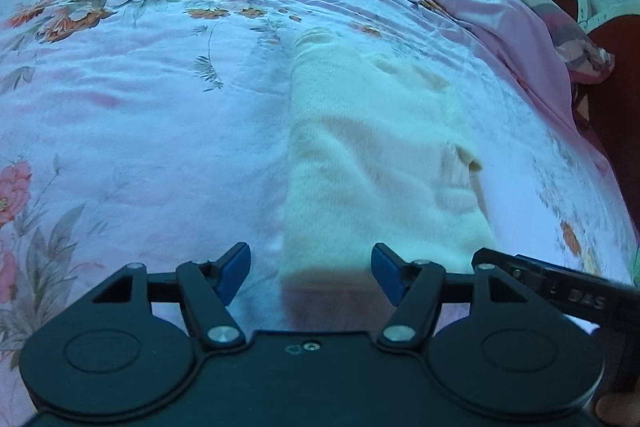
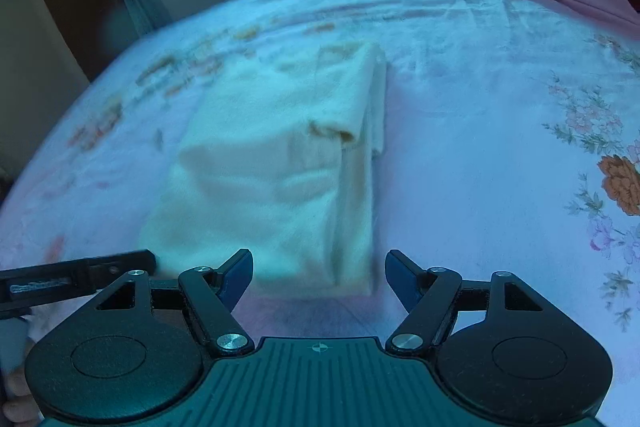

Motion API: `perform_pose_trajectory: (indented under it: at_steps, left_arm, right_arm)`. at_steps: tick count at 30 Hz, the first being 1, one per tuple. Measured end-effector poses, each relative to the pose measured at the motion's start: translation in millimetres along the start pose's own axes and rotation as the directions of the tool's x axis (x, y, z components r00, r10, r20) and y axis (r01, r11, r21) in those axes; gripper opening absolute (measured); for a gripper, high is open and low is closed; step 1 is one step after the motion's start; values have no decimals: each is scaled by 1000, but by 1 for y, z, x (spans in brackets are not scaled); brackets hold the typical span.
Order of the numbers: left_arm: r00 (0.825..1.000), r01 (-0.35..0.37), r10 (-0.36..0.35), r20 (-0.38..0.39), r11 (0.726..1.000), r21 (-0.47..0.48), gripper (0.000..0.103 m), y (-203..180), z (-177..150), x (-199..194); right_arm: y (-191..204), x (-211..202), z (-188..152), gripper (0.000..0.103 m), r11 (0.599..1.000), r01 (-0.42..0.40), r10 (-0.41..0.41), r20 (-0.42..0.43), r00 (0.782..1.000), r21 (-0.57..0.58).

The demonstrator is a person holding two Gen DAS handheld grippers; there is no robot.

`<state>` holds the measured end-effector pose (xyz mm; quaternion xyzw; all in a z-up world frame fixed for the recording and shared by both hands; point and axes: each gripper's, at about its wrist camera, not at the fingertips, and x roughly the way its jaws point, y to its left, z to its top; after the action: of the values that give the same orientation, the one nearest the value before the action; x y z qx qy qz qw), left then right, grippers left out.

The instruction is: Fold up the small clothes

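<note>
One garment (image 1: 372, 163) on bed (image 1: 140, 131), sides folded in to narrow strip (looks approx halfway); crosswise fold left. Left gripper (image 1: 310, 273) & right gripper (image 2: 320, 277) both wide apart, holding nothing.

The left gripper (image 1: 311, 275) fills the bottom of its own view, its two blue-padded fingers (image 1: 235, 273) spread apart with nothing clamped between them. The right gripper (image 2: 319, 279) sits likewise at the bottom of its view, jaws wide and empty. Each gripper's black body pokes into the other's frame: the right one at lower right, the left one at lower left.
</note>
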<state>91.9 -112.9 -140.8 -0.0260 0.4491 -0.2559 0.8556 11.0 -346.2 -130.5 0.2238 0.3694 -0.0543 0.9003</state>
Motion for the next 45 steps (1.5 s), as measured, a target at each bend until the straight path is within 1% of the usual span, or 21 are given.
perform_pose_trajectory:
  at_steps: [2, 3, 4, 5, 6, 7, 11, 14, 15, 17, 20, 23, 24, 25, 27, 30, 33, 36, 38, 41, 45]
  left_arm:
    - [1000, -5, 5, 2, 1000, 15, 64, -1, 1, 3]
    - [1000, -8, 8, 2, 1000, 18, 64, -1, 0, 5]
    - [1000, -9, 9, 0, 1000, 22, 64, 0, 0, 6]
    - [1000, -10, 10, -1, 1000, 25, 64, 0, -1, 6]
    - [1000, -12, 12, 1, 1000, 28, 64, 1, -2, 7]
    - [1000, -10, 10, 2, 999, 32, 64, 1, -2, 7]
    - [1000, -9, 9, 2, 999, 42, 64, 0, -2, 9]
    - [1000, -12, 11, 13, 999, 44, 65, 1, -2, 6]
    - [1000, -12, 12, 11, 999, 47, 65, 1, -3, 7]
    - [1000, -15, 14, 8, 999, 46, 65, 1, -3, 10]
    - [1000, -13, 13, 7, 999, 30, 65, 1, -2, 11]
    - [1000, -13, 13, 4, 999, 37, 65, 0, -2, 11]
    - [1000, -16, 16, 5, 999, 43, 65, 0, -2, 11]
    - [1000, -17, 17, 4, 999, 43, 65, 0, -2, 12]
    - [1000, -17, 17, 2, 999, 34, 65, 1, -1, 12]
    - [1000, -16, 16, 7, 999, 33, 65, -1, 0, 11]
    - [1000, -17, 16, 15, 999, 38, 65, -4, 2, 11]
    - [1000, 2, -3, 22, 998, 60, 66, -13, 4, 10]
    - [1000, 5, -6, 17, 996, 85, 66, -21, 2, 15]
    - [1000, -5, 8, -19, 993, 115, 66, -29, -4, 28]
    - [1000, -3, 5, -17, 994, 109, 66, -23, -4, 25]
  right_arm:
    - [-5, 0, 2, 72, 997, -62, 62, 2, 998, 36]
    - [-6, 3, 3, 72, 998, -45, 46, -6, 999, 38]
    - [-8, 5, 3, 65, 999, -32, 33, -10, 999, 38]
    - [-11, 5, 3, 53, 998, -36, 37, -12, 999, 50]
    - [-13, 5, 3, 25, 997, -45, 46, -13, 999, 66]
    - [-14, 4, 2, 16, 996, -48, 49, -12, 999, 69]
    - [-19, 5, 5, 17, 994, -37, 40, -25, 999, 102]
    - [-20, -14, 12, 18, 996, -12, 8, 53, 999, 85]
    - [-18, -18, 14, 18, 997, -22, 18, 62, 998, 68]
    - [-16, -11, 18, 21, 996, -66, 65, 13, 998, 59]
    - [-17, 10, 14, 48, 998, -36, 40, -57, 998, 60]
    - [-24, 18, 9, 48, 987, -100, 108, -59, 992, 128]
    - [-23, 19, 9, 48, 986, -100, 107, -52, 993, 134]
    - [-21, 20, 9, 34, 986, -102, 109, -46, 993, 135]
    - [-20, 25, 10, 18, 982, -122, 132, -62, 989, 144]
    - [-22, 31, 15, 11, 977, -149, 160, -62, 985, 156]
    - [-26, 20, 23, 9, 972, -153, 154, 10, 988, 179]
    - [-20, -3, 27, 8, 990, -101, 93, 84, 992, 97]
    - [-23, -8, 18, 7, 996, -59, 54, 77, 996, 67]
    - [-34, 11, -4, 4, 994, -43, 46, -29, 999, 95]
    - [-33, -1, 8, 5, 993, -68, 67, 12, 998, 101]
